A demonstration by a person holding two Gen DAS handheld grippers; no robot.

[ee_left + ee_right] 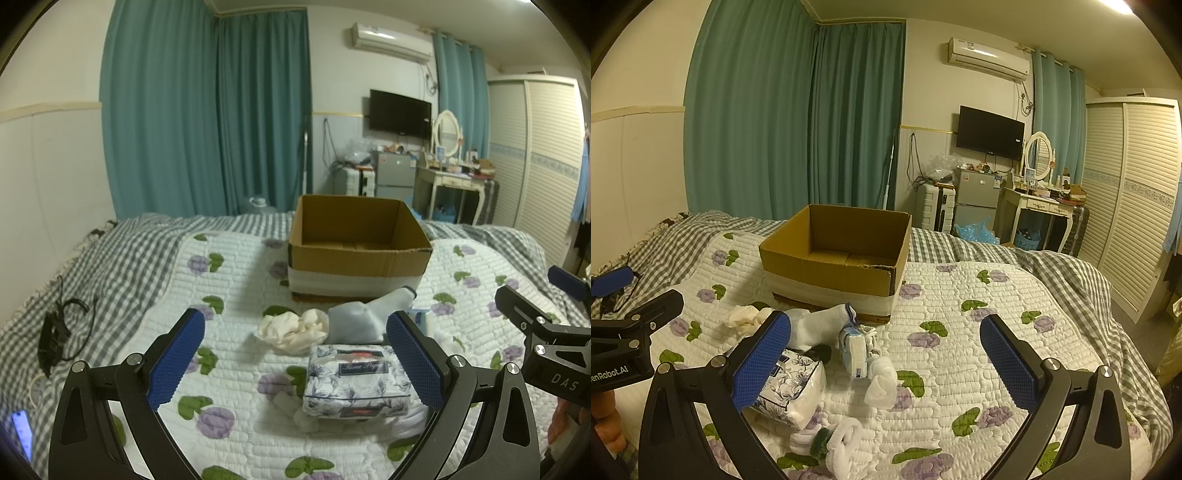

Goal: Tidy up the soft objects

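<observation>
Left wrist view gives me the clearest writing: the floral tissue pack (356, 384) carries a dark label reading "Tissue Paper", and the neighbouring tool's body is stamped "DAS". From the right wrist view I can read "enRobot.AI" on the other tool, its start cut off by the frame edge. My left gripper (295, 360) is spread wide with nothing between its blue pads, hovering over the tissue pack; my right gripper (886, 360) is just as wide and bare, above the quilt (979, 295). The soft things lie loose on the flowered quilt in front of the open cardboard box (834, 254), whose inside looks empty: a crumpled cream cloth (293, 330), a white sock (822, 323) with a dark-trimmed cuff, a small blue-and-white packet (855, 349) standing on edge, and rolled white socks (842, 441) nearest me, one possibly with a green band, though it is blurred.
</observation>
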